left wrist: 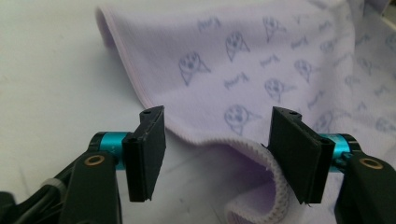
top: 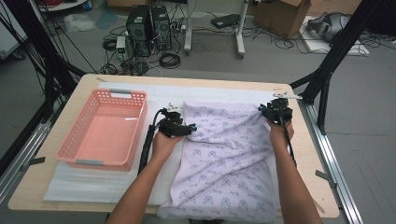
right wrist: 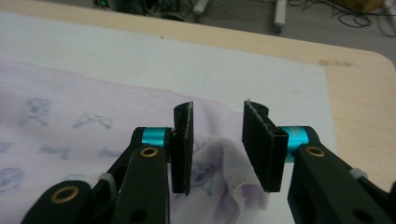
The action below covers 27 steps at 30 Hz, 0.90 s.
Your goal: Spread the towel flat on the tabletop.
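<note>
Lilac printed cloth [top: 224, 154] lies spread over the bench's [top: 308, 154] middle and near edge. The left gripper [top: 180, 122] at its far left corner and the right gripper [top: 275, 108] at its far right corner both have jaws apart, a fold of hem loose between each pair.

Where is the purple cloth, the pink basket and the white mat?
purple cloth [top: 224, 154], high view, middle of the printed fabric.
pink basket [top: 78, 130], high view, its left wall.
white mat [top: 79, 182], high view, bare front left corner.
</note>
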Each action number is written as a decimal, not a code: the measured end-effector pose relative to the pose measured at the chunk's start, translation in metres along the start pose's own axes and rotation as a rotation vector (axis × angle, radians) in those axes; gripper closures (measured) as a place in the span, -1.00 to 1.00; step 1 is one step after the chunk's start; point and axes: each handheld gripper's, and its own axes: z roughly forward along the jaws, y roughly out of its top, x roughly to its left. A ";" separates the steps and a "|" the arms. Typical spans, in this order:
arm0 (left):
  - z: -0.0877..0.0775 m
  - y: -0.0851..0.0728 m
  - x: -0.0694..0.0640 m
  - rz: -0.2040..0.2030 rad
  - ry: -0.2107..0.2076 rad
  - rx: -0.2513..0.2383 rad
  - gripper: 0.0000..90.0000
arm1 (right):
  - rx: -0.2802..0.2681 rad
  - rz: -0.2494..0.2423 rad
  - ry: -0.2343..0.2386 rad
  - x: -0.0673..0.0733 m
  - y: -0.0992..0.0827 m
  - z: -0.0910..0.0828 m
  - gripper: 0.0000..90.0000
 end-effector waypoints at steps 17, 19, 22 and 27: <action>0.007 -0.004 -0.009 0.032 0.173 -0.033 0.93 | 0.001 -0.097 0.159 0.009 -0.030 -0.072 0.31; 0.001 -0.003 0.003 -0.013 0.211 -0.063 0.94 | 0.012 -0.085 0.158 0.006 -0.036 -0.076 0.30; -0.004 -0.003 0.013 -0.017 0.218 -0.069 0.93 | 0.037 -0.070 0.151 0.000 -0.045 -0.078 0.30; -0.007 -0.004 0.013 -0.048 0.151 -0.073 0.33 | 0.081 -0.041 0.156 -0.007 -0.059 -0.075 0.28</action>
